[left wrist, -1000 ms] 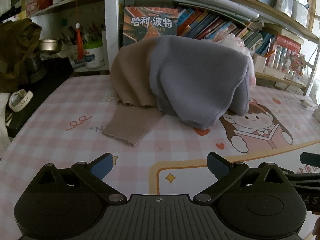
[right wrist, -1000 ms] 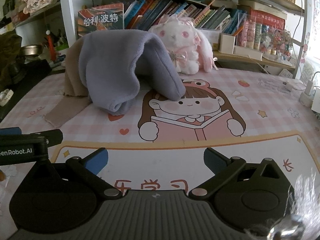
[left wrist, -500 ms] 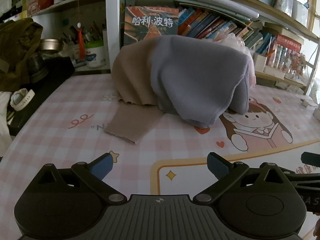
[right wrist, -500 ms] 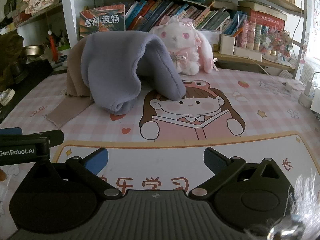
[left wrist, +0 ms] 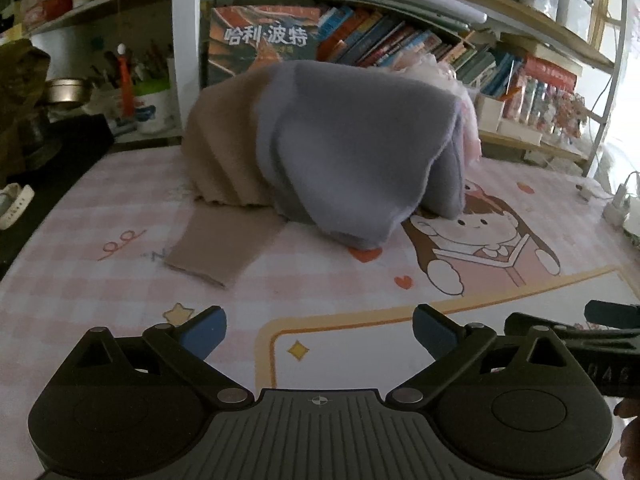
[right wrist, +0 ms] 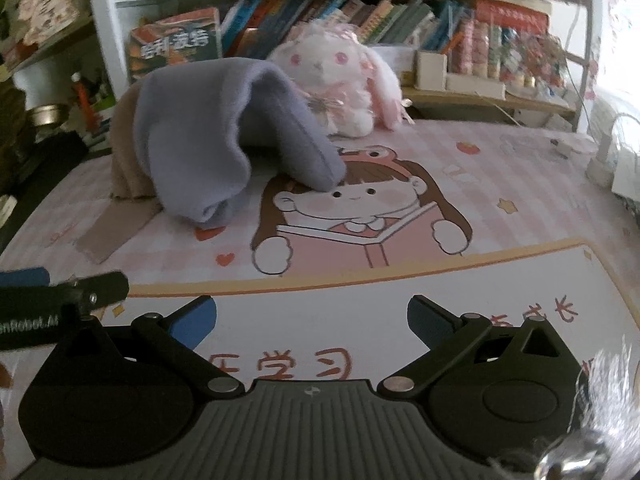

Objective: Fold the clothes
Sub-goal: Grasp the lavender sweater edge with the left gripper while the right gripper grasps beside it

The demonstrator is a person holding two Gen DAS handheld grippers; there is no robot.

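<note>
Left gripper (left wrist: 319, 330) and right gripper (right wrist: 311, 318) low in frame, jaws spread wide, nothing between. Lavender fleece garment (left wrist: 356, 160) heaped over beige garment (left wrist: 224, 184) at centre of cartoon desk mat (right wrist: 460, 280), well apart. Plush bunny (right wrist: 340, 76) just behind, before bookshelf (right wrist: 400, 8).

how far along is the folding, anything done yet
Nothing looks folded yet. The lavender fleece garment lies humped over the beige knit garment in a loose heap on the cartoon desk mat, one beige sleeve trailing flat. Nothing is in hand: the left gripper and the right gripper are open and short of the pile. All the spreading and folding remains.
</note>
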